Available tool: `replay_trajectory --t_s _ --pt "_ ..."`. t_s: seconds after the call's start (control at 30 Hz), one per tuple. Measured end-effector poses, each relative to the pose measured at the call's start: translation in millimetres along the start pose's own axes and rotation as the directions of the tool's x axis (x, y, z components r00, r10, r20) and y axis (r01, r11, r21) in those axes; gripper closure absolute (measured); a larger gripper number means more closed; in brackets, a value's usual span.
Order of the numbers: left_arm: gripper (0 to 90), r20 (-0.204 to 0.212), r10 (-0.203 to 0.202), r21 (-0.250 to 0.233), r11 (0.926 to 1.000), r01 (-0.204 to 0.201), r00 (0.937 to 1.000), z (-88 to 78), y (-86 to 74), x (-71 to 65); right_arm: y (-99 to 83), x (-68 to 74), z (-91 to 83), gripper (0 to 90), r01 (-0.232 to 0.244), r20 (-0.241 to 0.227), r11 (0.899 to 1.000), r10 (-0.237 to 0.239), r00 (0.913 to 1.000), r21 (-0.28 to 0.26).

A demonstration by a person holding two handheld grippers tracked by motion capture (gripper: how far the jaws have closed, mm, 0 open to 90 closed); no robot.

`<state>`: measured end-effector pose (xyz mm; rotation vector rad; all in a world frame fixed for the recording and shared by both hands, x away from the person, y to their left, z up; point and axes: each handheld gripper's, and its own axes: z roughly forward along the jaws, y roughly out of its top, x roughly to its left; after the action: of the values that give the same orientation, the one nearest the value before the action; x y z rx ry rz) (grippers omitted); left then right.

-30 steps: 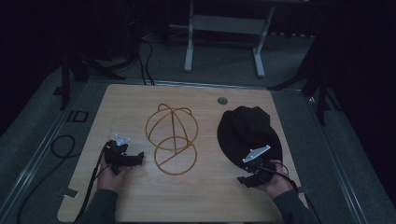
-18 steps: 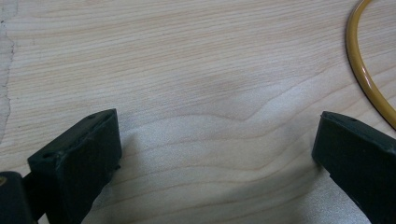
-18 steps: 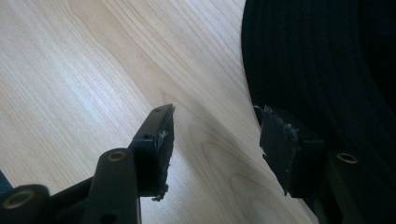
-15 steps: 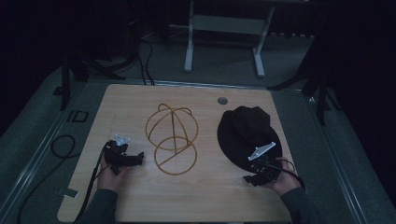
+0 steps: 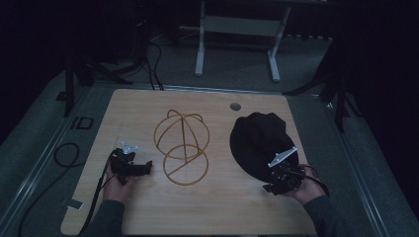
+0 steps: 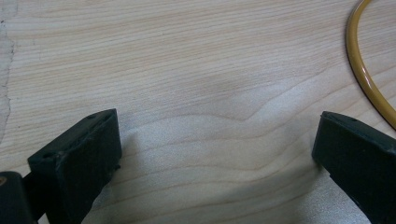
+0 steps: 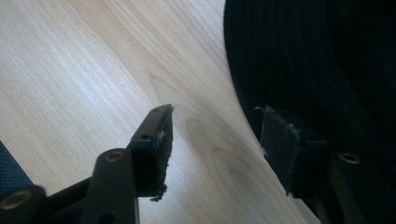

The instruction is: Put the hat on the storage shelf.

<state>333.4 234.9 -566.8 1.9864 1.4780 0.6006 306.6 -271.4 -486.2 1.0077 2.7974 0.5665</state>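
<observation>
Hat [image 5: 259,140] lies at the right of the bench [image 5: 148,106], black and soft-looking; it likely weighs little and flops, so its brim edge seems the place to pinch. The right hand-held gripper [image 7: 212,140] has its jaws apart astride that brim edge, gripping nothing. The wire stand [image 5: 181,143], probably stiff and light, sits mid-bench with nothing on it. The left hand-held gripper [image 6: 217,154] gapes wide over bare wood beside the stand's ring.
</observation>
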Motion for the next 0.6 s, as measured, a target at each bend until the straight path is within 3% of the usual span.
replay_trajectory --t_s 0.6 --pt "1.5 0.000 -0.001 -0.001 1.0000 0.001 1.0000 0.1 0.0 0.0 -6.0 -24.0 -33.0 40.2 -0.064 0.075 0.997 0.066 0.9950 -0.032"
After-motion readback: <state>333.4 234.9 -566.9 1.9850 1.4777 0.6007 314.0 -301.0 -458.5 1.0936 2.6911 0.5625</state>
